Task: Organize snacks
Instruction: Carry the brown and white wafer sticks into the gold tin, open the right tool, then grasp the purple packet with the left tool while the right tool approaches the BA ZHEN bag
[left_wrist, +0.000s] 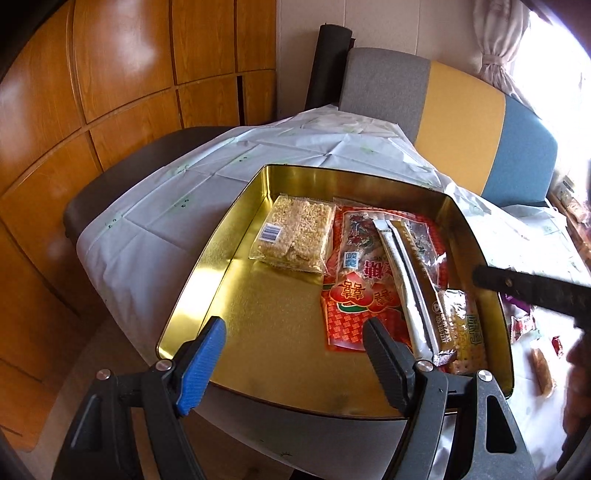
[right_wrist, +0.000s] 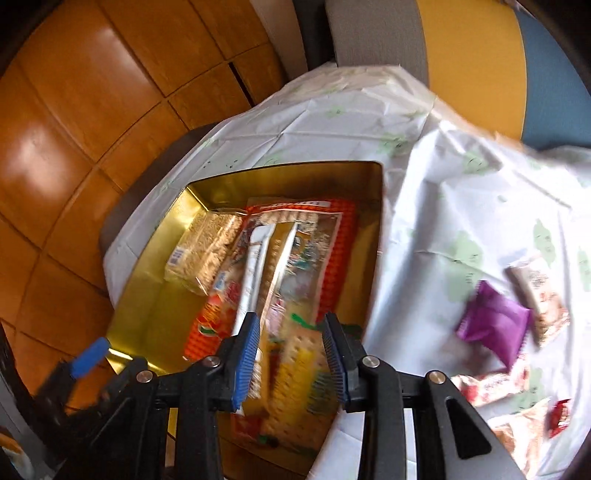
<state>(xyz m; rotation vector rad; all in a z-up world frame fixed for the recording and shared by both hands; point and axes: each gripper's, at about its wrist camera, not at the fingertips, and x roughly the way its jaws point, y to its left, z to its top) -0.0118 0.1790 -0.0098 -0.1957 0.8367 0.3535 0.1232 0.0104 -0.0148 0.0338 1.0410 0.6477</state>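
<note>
A gold tin sits open on the white tablecloth. Inside it lie a puffed-rice bar pack, a red pouch, a silver stick pack and a yellow cracker pack. My left gripper hangs open over the tin's bare near floor, holding nothing. My right gripper stands partly open just above the cracker pack, which rests in the tin; its pads do not press on the pack. The view is blurred.
Loose snacks lie on the cloth right of the tin: a purple packet, a beige packet and a red-and-white one. A grey, yellow and blue seat back stands behind. Wooden cabinet doors fill the left.
</note>
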